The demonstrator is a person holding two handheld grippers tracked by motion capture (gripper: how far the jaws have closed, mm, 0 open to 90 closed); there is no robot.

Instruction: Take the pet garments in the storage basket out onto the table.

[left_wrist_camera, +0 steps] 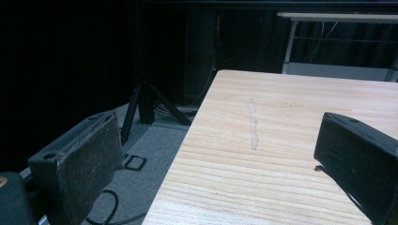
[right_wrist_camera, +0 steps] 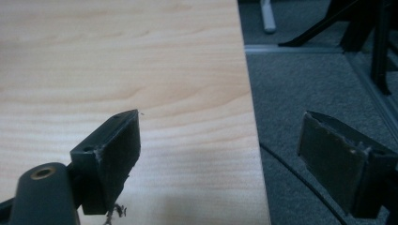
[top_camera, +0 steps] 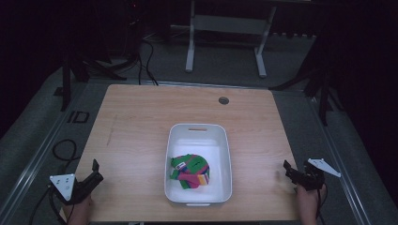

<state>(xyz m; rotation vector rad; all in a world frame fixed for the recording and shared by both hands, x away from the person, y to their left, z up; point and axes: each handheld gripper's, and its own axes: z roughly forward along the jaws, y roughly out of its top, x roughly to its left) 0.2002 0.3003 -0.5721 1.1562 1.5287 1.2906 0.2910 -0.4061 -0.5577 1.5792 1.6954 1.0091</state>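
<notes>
Left claw (top_camera: 95, 171): spread, empty, lower left of frame
Right claw (top_camera: 287, 169): spread, empty, lower right
White bin (top_camera: 223, 159): centre of surface (top_camera: 136, 122), holding colourful cloth (top_camera: 190, 171)

The high view looks forward and down over the whole light wooden table (top_camera: 141, 122). The left gripper view sits low and close at its left edge; the right gripper view at its right edge
</notes>
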